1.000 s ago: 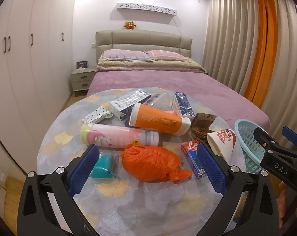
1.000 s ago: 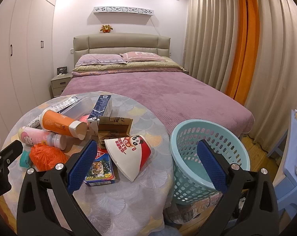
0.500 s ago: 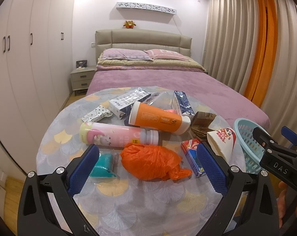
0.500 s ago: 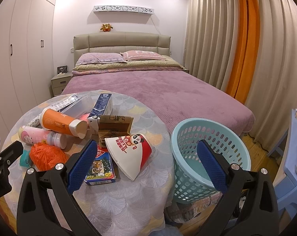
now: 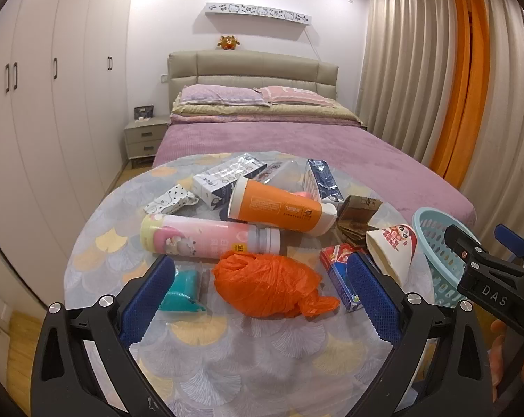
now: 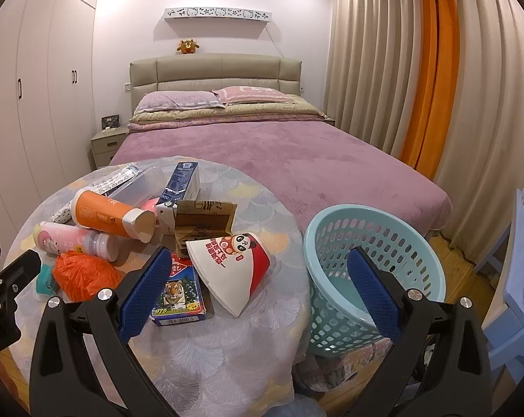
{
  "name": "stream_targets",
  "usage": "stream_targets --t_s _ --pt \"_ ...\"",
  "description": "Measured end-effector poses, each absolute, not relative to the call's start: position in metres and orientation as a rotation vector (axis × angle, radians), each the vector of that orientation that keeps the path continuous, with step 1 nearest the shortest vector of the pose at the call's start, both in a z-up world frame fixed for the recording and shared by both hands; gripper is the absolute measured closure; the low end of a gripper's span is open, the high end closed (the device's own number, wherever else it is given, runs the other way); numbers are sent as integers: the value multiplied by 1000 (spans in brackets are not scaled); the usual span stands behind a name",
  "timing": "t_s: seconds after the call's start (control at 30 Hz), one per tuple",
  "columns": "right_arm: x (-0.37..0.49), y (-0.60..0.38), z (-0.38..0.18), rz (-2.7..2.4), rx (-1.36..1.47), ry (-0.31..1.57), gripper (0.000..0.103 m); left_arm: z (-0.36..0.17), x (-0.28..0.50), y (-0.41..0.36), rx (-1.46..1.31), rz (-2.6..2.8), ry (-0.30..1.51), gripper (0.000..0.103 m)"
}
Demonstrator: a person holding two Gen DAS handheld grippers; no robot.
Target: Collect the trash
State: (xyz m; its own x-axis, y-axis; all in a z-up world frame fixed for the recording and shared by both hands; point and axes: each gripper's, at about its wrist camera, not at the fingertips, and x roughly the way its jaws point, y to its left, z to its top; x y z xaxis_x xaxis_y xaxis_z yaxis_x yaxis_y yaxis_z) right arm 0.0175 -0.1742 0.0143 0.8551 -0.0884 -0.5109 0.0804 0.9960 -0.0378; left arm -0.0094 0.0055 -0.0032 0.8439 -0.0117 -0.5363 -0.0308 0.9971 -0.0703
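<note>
Left gripper (image 5: pixel 260 307) spread wide, empty, lined up on orange bag (image 5: pixel 274 283) for easy first grab. Right gripper (image 6: pixel 258 293) also spread, empty, between paper cup (image 6: pixel 232 272) and basket (image 6: pixel 373 271), which sits just beside table (image 6: pixel 227 347) for short drops. Nothing binned yet.

My left gripper (image 5: pixel 260 299) sits low in its frame, blue-padded fingers (image 5: pixel 147 300) spread wide, gripping nothing. My right gripper (image 6: pixel 260 293) is equally wide and empty; it shows at the left view's right edge (image 5: pixel 488 271).
</note>
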Motion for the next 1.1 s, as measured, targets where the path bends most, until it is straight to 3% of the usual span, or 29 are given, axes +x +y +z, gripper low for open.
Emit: stream_targets --t_s 0.5,0.6,0.67,0.77,1.1 --pt "18 -175 15 -88 -15 539 9 -4 -10 6 -78 9 567 7" --pt "20 -178 14 -99 -22 534 13 -5 -10 18 -101 8 574 7" --pt "24 -182 13 -102 -19 540 24 -9 -7 37 -155 16 588 7" --pt "34 -191 6 -102 -14 565 31 -19 -5 74 -227 63 611 7" --pt "67 -205 -10 -12 51 622 34 -54 11 137 -372 53 733 11"
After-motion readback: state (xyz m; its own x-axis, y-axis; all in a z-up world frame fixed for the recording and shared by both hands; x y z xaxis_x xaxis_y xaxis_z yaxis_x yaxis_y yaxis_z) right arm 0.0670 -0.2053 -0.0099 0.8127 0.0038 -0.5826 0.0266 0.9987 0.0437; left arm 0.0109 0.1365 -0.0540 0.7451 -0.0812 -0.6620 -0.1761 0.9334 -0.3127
